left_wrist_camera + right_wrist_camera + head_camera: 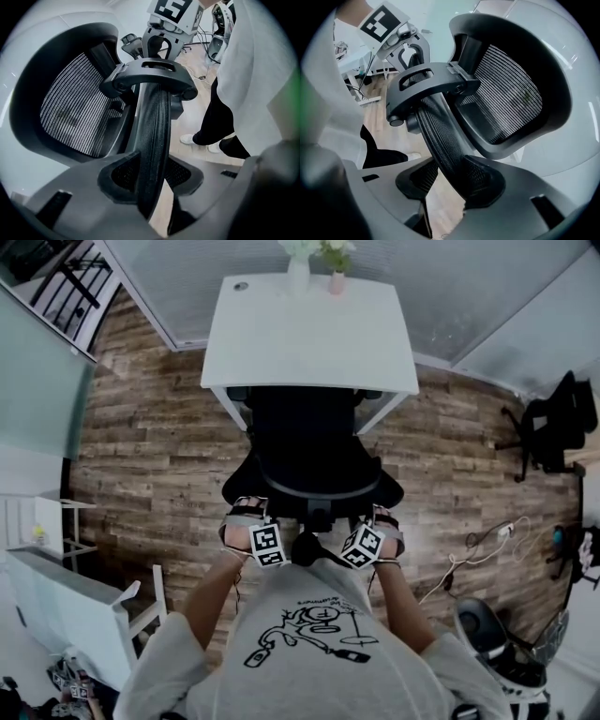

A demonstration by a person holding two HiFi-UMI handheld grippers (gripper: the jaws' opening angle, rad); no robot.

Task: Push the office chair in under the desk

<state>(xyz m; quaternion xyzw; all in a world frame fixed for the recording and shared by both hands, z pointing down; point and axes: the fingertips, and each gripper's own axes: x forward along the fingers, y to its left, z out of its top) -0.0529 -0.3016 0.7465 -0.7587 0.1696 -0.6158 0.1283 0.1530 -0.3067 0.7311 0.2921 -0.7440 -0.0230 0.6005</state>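
Head view shows desk (309,334); left gripper (150,183), right gripper (447,183) fingers pinch chair headrest (153,119).

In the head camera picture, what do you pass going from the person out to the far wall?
Shirt → left tongs and right tongs, side by side, both gripping the chair → chair → desk → white vase and pink vase, side by side at the desk's far edge.
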